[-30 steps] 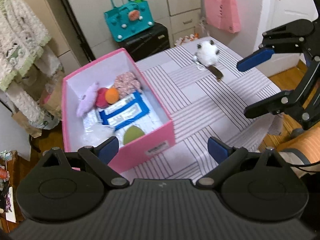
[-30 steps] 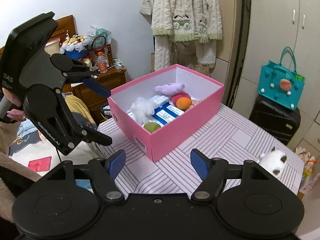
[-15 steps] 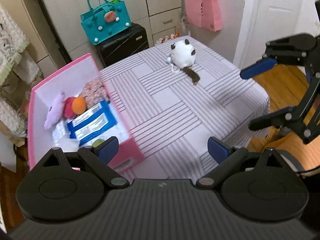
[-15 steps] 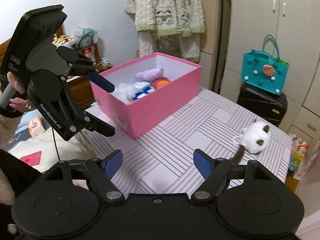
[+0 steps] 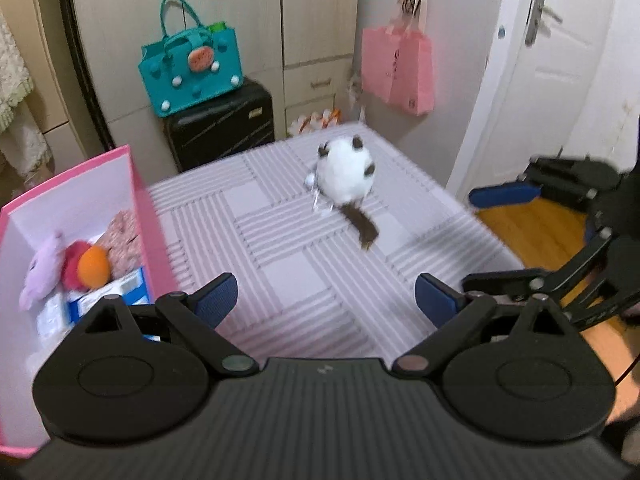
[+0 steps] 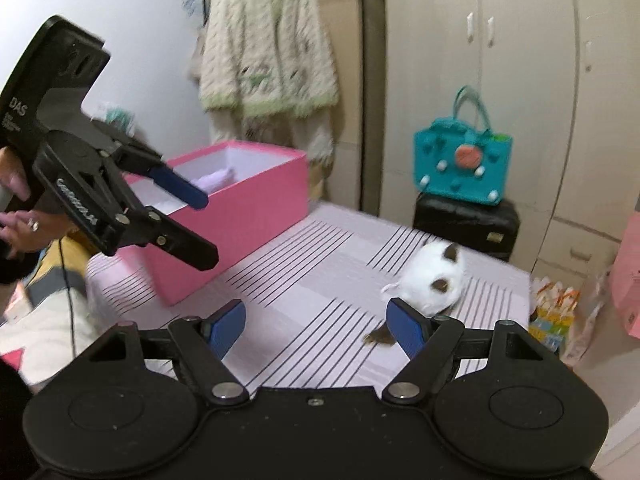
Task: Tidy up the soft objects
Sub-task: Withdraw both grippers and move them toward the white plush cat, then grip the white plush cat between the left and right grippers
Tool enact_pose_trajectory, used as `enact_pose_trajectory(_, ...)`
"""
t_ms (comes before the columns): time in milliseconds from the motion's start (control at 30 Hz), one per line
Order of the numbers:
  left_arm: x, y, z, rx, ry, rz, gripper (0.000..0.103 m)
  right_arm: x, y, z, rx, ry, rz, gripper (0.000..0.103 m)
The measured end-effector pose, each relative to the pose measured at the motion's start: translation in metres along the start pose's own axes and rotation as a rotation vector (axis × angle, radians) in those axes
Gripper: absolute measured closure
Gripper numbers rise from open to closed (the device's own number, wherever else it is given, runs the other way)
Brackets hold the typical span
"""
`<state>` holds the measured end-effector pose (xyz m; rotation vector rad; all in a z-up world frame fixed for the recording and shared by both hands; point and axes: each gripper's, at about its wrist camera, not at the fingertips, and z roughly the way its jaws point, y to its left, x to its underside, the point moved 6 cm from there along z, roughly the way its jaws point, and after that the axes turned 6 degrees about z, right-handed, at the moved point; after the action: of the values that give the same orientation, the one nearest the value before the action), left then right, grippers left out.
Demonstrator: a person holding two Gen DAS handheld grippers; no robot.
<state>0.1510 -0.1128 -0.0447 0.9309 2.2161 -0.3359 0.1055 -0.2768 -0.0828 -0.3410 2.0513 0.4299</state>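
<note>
Lining up on the last loose toy

Left view: my left gripper (image 5: 326,302) is hovering released, the white fluffy plush cat (image 5: 346,176) lying on the striped surface (image 5: 280,276), apart from the pink cardboard box (image 5: 150,216). Right view: my right gripper (image 6: 316,326), jaws spread, is nearing it; I'm centring before squeezing.

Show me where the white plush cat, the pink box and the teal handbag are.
white plush cat (image 5: 346,174), left wrist view, on its white body.
pink box (image 6: 244,208), right wrist view, on its outer side wall.
teal handbag (image 5: 192,76), left wrist view, on its front panel.
</note>
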Motion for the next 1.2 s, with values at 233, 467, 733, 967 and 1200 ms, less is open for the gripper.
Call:
enact_pose_trajectory(233, -0.019, -0.002, 0.038, -0.027, -0.127, -0.044, 0.006, 0.008, -0.022, 0.031, 0.158, -0.075, -0.052, 0.022)
enact_pose_trajectory(467, -0.034, -0.002, 0.078, -0.036, -0.150, -0.126, 0.007, 0.009, -0.051, 0.066, 0.221, -0.030, 0.015, 0.022)
enact_pose_trajectory(733, -0.040, -0.004, 0.129, 0.014, -0.108, -0.209, 0.012, 0.015, -0.083, 0.097, 0.177, 0.021, 0.149, 0.022)
enact_pose_trajectory(967, -0.047, 0.004, 0.165, 0.037, -0.078, -0.317, 0.015, 0.006, -0.089, 0.123, 0.198, 0.017, 0.069, 0.022)
enact_pose_trajectory(1200, -0.055, 0.009, 0.182, 0.039, -0.081, -0.366, 0.023, 0.006, -0.106, 0.140, 0.148, 0.031, 0.100, 0.022)
